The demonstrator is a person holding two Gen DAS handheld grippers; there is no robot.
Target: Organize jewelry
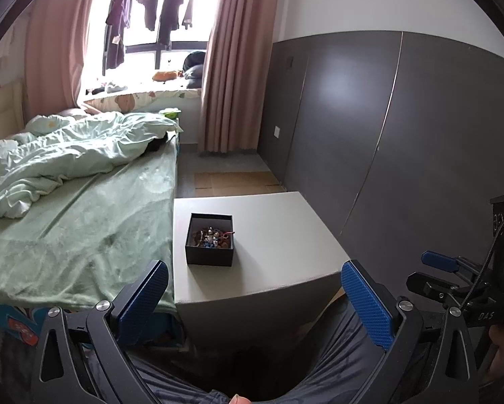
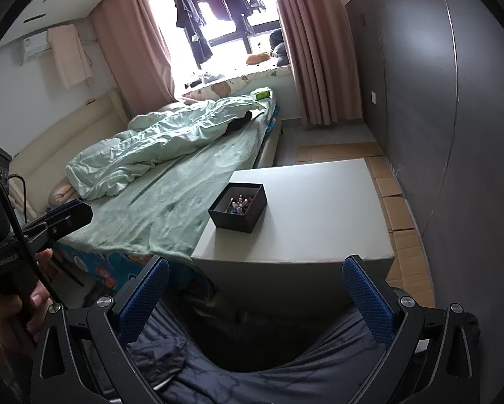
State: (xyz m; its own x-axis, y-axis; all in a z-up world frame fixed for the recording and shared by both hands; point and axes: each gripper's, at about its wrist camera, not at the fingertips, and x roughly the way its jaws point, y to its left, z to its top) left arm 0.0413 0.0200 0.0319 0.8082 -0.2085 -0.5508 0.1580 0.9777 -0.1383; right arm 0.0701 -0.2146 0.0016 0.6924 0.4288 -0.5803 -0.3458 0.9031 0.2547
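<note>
A small black open box (image 1: pixel 210 239) holds a heap of mixed jewelry (image 1: pixel 213 236) and stands on a white table (image 1: pixel 278 235). The box also shows in the right wrist view (image 2: pixel 239 206), on the table's left part (image 2: pixel 319 208). My left gripper (image 1: pixel 254 298) is open and empty, held short of the table's near edge, above my lap. My right gripper (image 2: pixel 256 294) is open and empty, also short of the table's near edge. The right gripper shows at the right edge of the left wrist view (image 1: pixel 454 276); the left gripper shows at the left of the right wrist view (image 2: pixel 49 222).
A bed (image 1: pixel 83 215) with a green sheet and rumpled quilt (image 1: pixel 66 148) touches the table's left side. A dark grey wardrobe wall (image 1: pixel 403 134) runs along the right. Cardboard (image 2: pixel 400 202) covers the floor between table and wall. Pink curtains (image 1: pixel 231 60) frame the window behind.
</note>
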